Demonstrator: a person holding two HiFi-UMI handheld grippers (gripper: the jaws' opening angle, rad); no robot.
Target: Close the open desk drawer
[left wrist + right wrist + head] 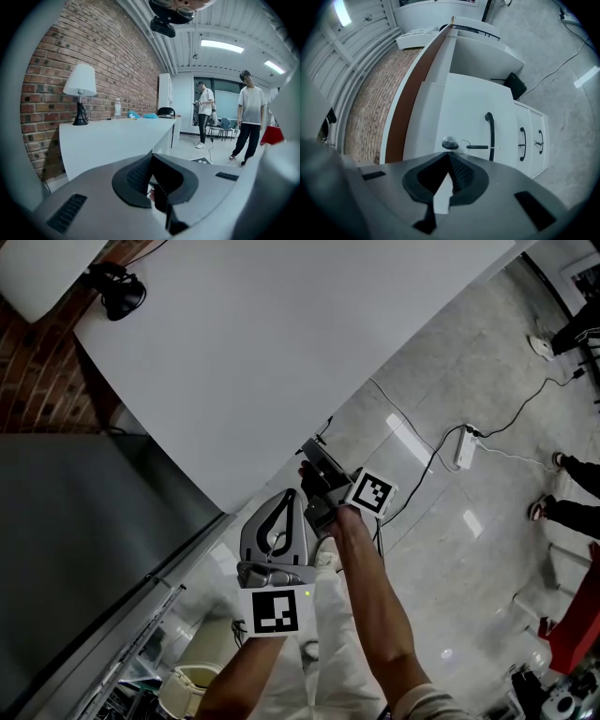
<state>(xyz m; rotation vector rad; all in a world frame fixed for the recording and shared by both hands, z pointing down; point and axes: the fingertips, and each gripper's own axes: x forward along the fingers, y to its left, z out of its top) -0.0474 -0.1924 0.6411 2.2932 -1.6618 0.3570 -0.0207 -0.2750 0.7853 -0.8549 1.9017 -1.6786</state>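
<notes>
**Desk drawer found proud of its neighbours; both grippers closed and empty**

A white desktop (262,352) is seen set against a brick wall (108,61), above a pale, polished floor (469,549). On the desktop, near the wall, one table lamp (80,84) and one bottle (117,108) are recorded. Two ceiling light strips (222,45) are lit. Two persons (248,117) are observed standing on the open floor beyond the far end of the desk. One white power strip (466,448) with trailing cables is noted on the floor.

Three drawer fronts are counted under the desktop in the right gripper view, each fitted with one dark handle. The desk drawer (468,108) is the one nearest the desktop and appears to stand forward of the other two drawer fronts (526,123). One key (450,143) is seated in its lock, just beside its handle (490,136), and a ring with a further key-like piece hangs from it.

The left gripper (151,159) is found with its jaws together and nothing between them. The right gripper (450,158) is likewise closed on nothing; it is pointed at the desk drawer near the lock and is apart from it. In the head view both grippers are seen close together, just off the edge of the desktop.
</notes>
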